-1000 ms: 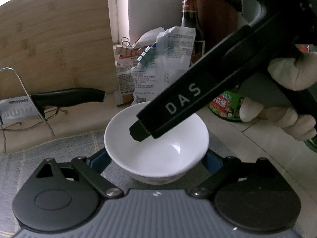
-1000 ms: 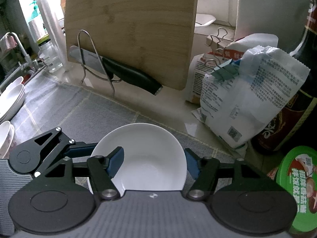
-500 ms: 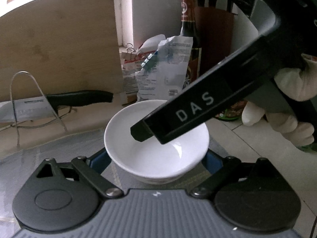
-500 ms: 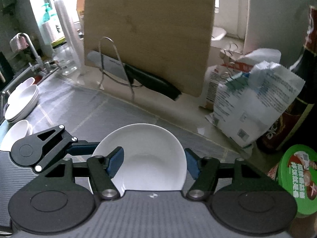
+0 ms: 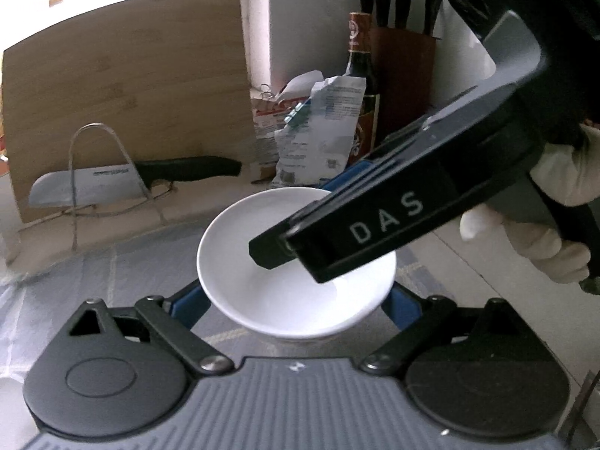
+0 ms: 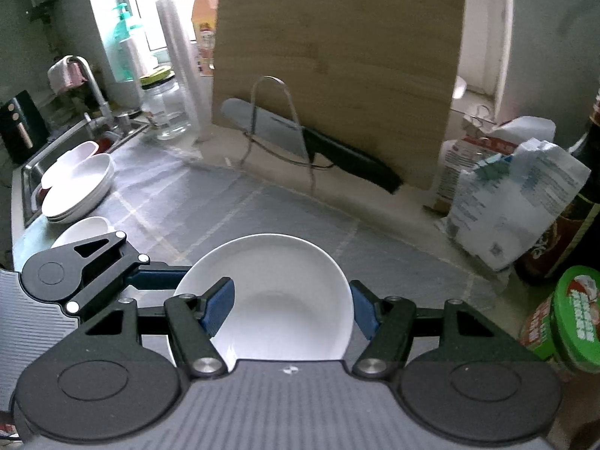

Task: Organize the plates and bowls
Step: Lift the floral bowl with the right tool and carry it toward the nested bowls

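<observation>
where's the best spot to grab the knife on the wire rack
Grip the knife by its black handle, coming from the front right: it sticks out free of the wire rack, while the blade sits inside the wire loop in front of the cutting board.

Against the wall, a wooden cutting board [image 6: 337, 71]; in front, a wire rack [image 6: 277, 127] holding a black-handled cleaver [image 6: 311, 146]. Rightward, printed food bags [image 6: 513, 195] (one clipped shut), a dark sauce bottle [image 5: 362, 86], a green-lidded jar [image 6: 573, 311]. Behind, a knife block [image 5: 405, 60]. Far left, a faucet [image 6: 92, 86].
</observation>
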Tool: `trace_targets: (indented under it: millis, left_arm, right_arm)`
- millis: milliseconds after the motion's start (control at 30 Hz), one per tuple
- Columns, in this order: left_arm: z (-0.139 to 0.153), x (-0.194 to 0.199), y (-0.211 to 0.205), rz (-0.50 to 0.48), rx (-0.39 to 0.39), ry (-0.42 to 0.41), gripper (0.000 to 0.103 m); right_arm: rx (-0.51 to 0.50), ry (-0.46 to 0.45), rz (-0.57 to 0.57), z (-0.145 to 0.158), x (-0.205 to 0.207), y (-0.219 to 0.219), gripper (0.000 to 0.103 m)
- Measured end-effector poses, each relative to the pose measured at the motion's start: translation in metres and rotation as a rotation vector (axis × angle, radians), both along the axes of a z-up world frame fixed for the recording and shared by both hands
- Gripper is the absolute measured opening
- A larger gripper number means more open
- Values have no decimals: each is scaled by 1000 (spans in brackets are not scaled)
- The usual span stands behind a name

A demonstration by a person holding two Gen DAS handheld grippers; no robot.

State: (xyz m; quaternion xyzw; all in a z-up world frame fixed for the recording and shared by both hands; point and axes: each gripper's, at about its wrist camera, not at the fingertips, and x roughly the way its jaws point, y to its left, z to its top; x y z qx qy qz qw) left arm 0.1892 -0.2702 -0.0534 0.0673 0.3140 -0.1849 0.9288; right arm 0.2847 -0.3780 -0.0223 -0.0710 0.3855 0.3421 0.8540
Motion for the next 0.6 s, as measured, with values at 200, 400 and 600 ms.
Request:
trace_targets:
  millis: [200, 400, 600]
  left_arm:
    - [8, -23, 23, 20, 3, -3, 96]
    - [14, -44, 52, 66, 2, 2, 96]
    - [19, -64, 85, 123, 10, 7, 96]
  right_arm:
    - [17, -10, 20, 7, -24, 22, 72]
    - [25, -14, 67, 14, -43, 55, 72]
    - [17, -24, 137, 18, -57, 93, 72]
